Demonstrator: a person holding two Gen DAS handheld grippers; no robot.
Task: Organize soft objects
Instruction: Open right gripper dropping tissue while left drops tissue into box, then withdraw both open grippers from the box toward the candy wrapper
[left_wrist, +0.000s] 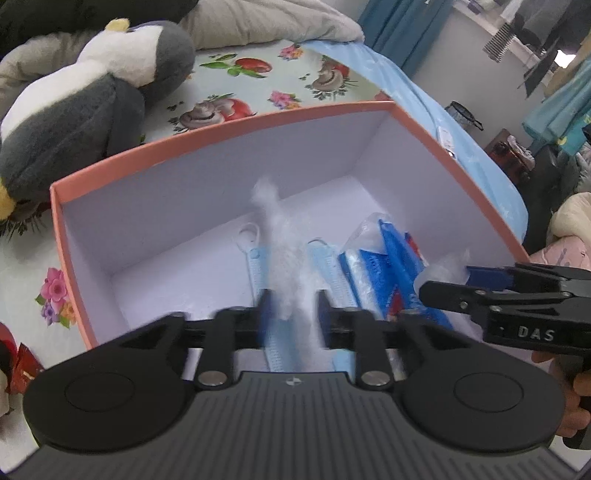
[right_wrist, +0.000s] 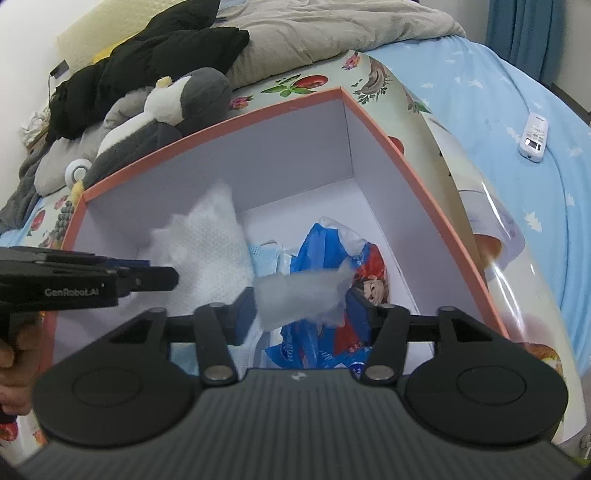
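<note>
Nearest my left camera, the left gripper (left_wrist: 293, 306) has its jaws partly spread with a white textured soft cloth (left_wrist: 282, 254) between them. The cloth is motion-blurred, and I cannot see the pads pressing it, so I judge it is being let go rather than pinched.

The right gripper (right_wrist: 303, 302) is the same story: jaws parted, a pale translucent wad of thin soft material (right_wrist: 301, 295) lying in the gap, apparently loose. Both tools point steeply down over the open box, which makes sense for dropping soft things straight in.

Below them is the salmon-rimmed cardboard box with white inner walls (left_wrist: 236, 129). On its floor lie light blue face masks (left_wrist: 258, 266) and, beside them toward the right wall, a crumpled blue, white and red plastic packet (right_wrist: 332, 251). The soft items are already gathered in one place, so I read the task as well along.

Beyond the box, on the fruit-and-flower printed cloth (left_wrist: 258, 85) covering the bed, a grey and white plush penguin (left_wrist: 85, 103) lies just beside the far-left rim, still outside. Farther off are a beige duvet (right_wrist: 332, 33), black clothing (right_wrist: 155, 62) and a white remote control (right_wrist: 534, 136) on the blue sheet.
</note>
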